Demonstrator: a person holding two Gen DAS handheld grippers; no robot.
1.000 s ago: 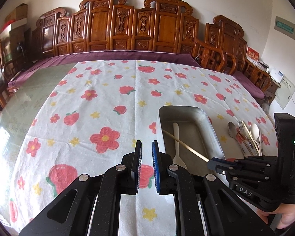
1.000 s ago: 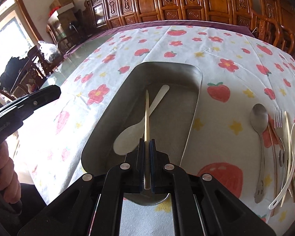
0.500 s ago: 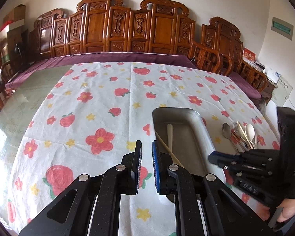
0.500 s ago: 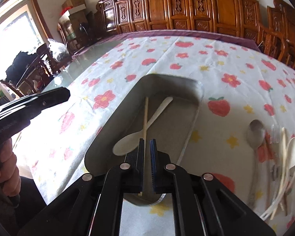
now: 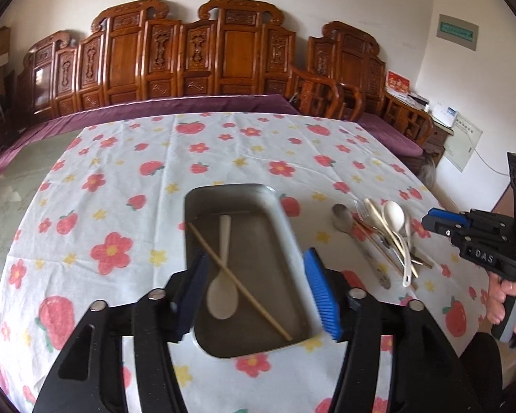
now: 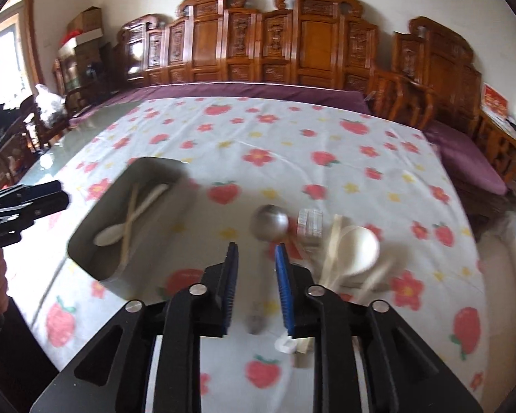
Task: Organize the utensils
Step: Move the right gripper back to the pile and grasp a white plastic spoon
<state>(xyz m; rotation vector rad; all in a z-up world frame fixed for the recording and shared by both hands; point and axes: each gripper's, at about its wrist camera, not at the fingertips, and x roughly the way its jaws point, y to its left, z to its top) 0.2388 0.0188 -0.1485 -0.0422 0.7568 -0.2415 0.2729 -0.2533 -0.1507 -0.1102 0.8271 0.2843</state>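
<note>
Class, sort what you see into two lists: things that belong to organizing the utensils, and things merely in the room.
Belongs to the job:
metal tray
white spoon
chopstick
utensil pile
left gripper
right gripper

Merely there:
strawberry tablecloth
carved wooden chairs
cardboard boxes

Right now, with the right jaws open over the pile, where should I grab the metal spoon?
Take the metal spoon by its thin handle, not the rounded bowl. It lies flat at the pile's left edge, handle toward the right gripper, so come straight down, jaws across it.
</note>
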